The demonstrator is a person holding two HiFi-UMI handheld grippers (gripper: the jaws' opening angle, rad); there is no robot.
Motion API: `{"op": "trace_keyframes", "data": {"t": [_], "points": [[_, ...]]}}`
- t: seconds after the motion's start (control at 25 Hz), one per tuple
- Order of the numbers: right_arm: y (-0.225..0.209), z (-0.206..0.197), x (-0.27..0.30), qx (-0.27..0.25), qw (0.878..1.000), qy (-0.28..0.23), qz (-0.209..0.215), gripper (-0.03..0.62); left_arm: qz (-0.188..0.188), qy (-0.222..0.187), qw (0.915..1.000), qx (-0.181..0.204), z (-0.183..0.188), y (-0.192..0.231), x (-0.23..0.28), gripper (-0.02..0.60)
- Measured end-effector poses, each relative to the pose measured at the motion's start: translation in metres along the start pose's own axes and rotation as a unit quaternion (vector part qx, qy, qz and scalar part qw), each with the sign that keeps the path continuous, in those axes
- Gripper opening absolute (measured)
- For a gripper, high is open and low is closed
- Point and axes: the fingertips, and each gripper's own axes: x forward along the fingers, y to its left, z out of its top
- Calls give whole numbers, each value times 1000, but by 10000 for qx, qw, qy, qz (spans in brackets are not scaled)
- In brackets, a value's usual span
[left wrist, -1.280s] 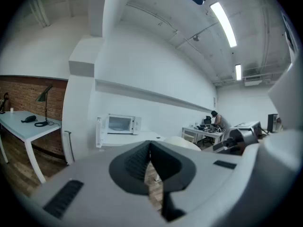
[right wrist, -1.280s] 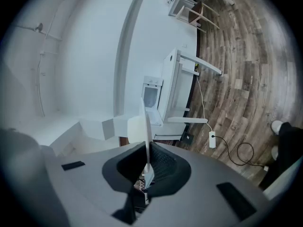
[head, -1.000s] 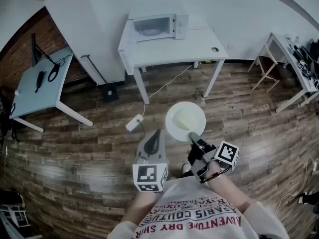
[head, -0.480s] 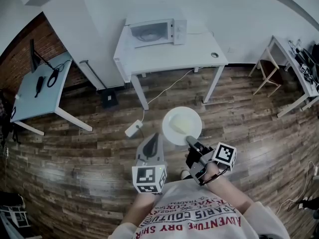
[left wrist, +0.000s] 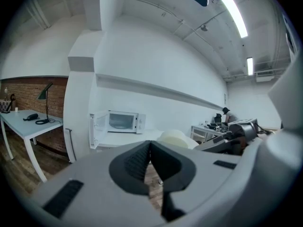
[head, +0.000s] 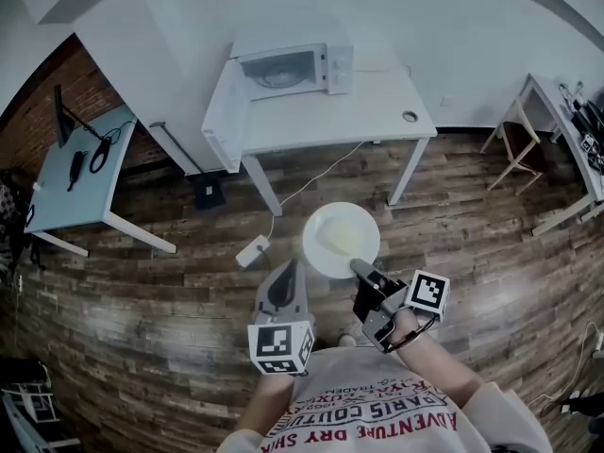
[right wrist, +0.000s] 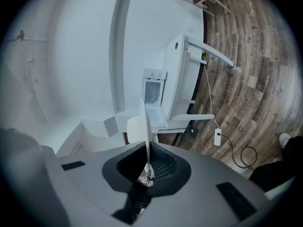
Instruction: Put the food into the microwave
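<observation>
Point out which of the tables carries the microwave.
The white middle table by the wall: the microwave sits on it, door open. The left table has cables instead.

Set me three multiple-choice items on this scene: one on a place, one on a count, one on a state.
1. The white box-shaped microwave stands on: A the white rectangular table; B a kitchen counter; C a wall shelf.
2. How many grippers grip the round white plate? A none; B one; C two.
3. The microwave's door is: A shut; B missing; C open.

Answers:
1 A: it sits on the tabletop by the wall.
2 B: only the right gripper has its fingers shut on the plate's rim, while the left gripper is shut and empty.
3 C: the door stands swung out to the side, leaving the inside open to view.
</observation>
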Motion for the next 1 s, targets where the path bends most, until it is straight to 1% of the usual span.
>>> {"op": "trace_keyframes", "data": {"t": [0.2, 0.32, 0.56, 0.68, 0.8, 1.0], "points": [[-10, 15, 15, 65, 9999, 131, 19, 22, 169, 107, 9997, -115, -6, 11, 18, 4], [-16, 21, 28, 109, 9997, 205, -17, 21, 201, 122, 9996, -126, -6, 21, 34, 3], [-19, 49, 78, 183, 9998, 69, -101, 22, -97, 240, 9995, -202, -10, 45, 92, 3], [-13, 71, 115, 179, 9997, -66, -133, 23, -307, 217, 9992, -145, 4, 68, 133, 3], [-3, 94, 158, 139, 9996, -212, -142, 21, -402, 142, 9990, -144, 25, 101, 175, 3], [19, 125, 229, 208, 9987, -467, -17, 21, -600, 10, 9982, -28, 60, 156, 236, 3]]}}
